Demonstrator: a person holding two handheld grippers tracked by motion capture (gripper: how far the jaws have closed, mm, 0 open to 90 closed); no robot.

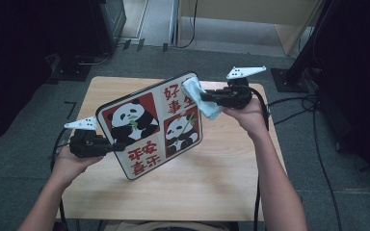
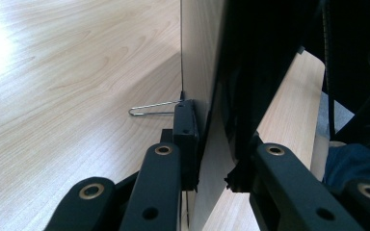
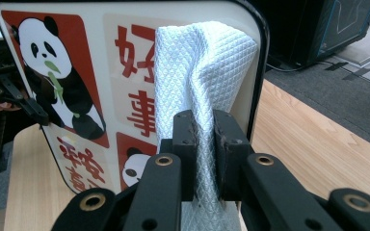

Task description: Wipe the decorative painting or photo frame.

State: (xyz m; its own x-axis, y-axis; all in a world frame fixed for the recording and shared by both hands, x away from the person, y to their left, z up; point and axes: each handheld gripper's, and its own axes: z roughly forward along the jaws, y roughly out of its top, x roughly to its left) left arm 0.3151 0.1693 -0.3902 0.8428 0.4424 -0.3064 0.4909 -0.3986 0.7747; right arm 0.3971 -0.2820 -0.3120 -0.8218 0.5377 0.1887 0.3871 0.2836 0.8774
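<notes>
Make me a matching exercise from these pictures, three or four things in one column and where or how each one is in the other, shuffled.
Things:
1. square panda-print board with black rim
2. pale blue waffle-weave cloth
3. light wooden table
4. left gripper

States:
A. clamped on the board's edge
B. lying under everything
C. held tilted up off the table
D. pinched in the right gripper, against the board's face

Pairs: 1-C, 2-D, 3-B, 4-A

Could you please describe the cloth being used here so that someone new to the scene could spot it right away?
Start at the wooden table and find the panda tray held tilted above it. At the tray's upper right corner, the right hand-held gripper pinches a cloth against the picture. It is the one soft thing here: white, with a fine diamond weave.
</notes>
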